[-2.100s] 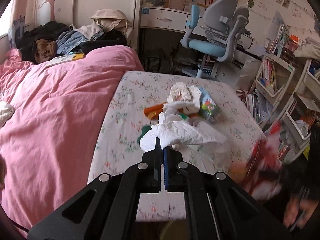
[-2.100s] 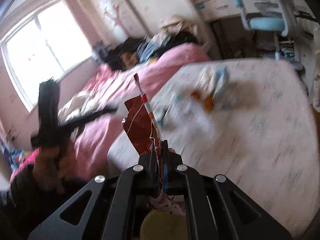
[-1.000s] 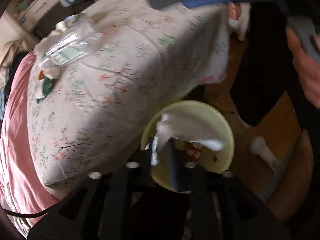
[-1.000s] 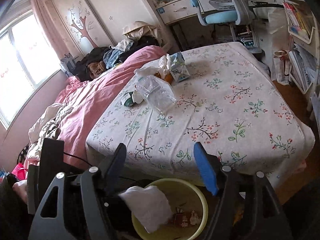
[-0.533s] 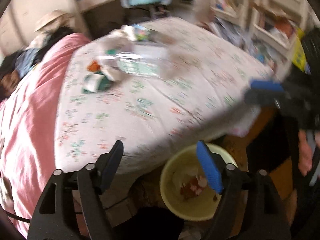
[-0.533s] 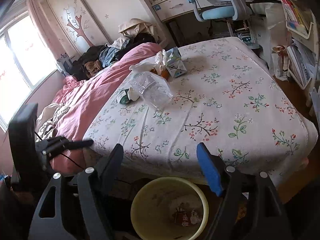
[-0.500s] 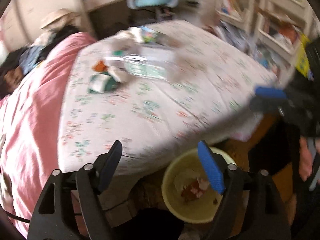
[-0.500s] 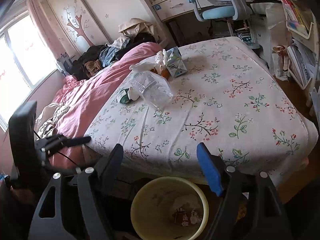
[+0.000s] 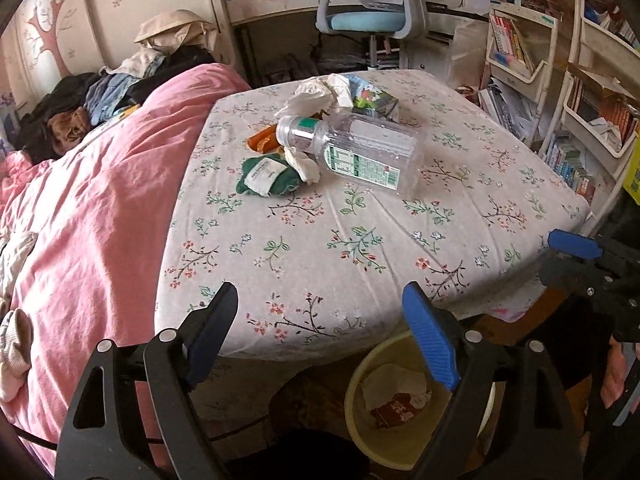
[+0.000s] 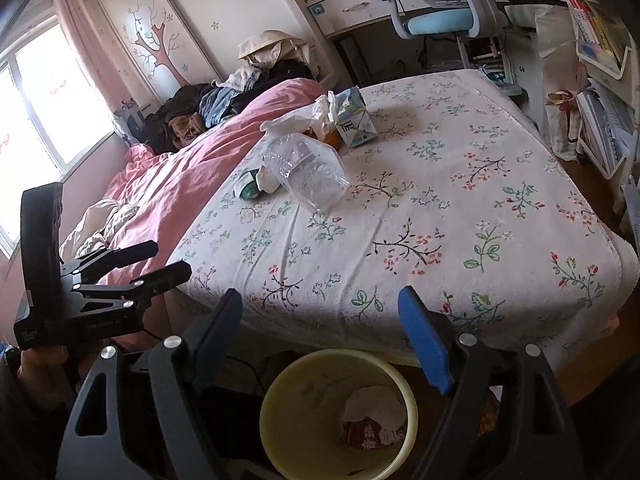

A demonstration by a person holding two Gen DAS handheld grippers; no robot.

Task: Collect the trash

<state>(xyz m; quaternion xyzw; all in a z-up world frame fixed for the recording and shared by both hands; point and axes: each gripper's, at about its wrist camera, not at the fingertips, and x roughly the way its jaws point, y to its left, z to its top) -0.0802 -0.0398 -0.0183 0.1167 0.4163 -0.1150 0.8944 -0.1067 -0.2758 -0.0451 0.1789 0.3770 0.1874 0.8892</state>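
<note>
A pile of trash lies on the floral bed sheet point(image 9: 360, 240): a clear plastic bottle point(image 9: 360, 150), a green packet point(image 9: 266, 178), an orange wrapper point(image 9: 262, 140), crumpled tissue point(image 9: 316, 94) and a small carton point(image 9: 374, 100). The bottle point(image 10: 308, 172) and carton point(image 10: 354, 120) also show in the right wrist view. A yellow bin point(image 10: 296, 412) below the bed's foot holds white tissue point(image 10: 374, 406) and a red wrapper point(image 10: 366, 436). My left gripper point(image 9: 320, 344) is open and empty above the bed's edge. My right gripper point(image 10: 320, 340) is open and empty above the bin.
A pink duvet point(image 9: 88, 216) covers the bed's left side, with clothes point(image 9: 80, 100) heaped at its far end. A blue desk chair point(image 9: 372, 8) and desk stand behind the bed. Bookshelves point(image 9: 560, 92) line the right side.
Both grippers dropped their loads, tissue and red wrapper, into the bin and opened. The left gripper has since swung up from the bin to face the bed.
</note>
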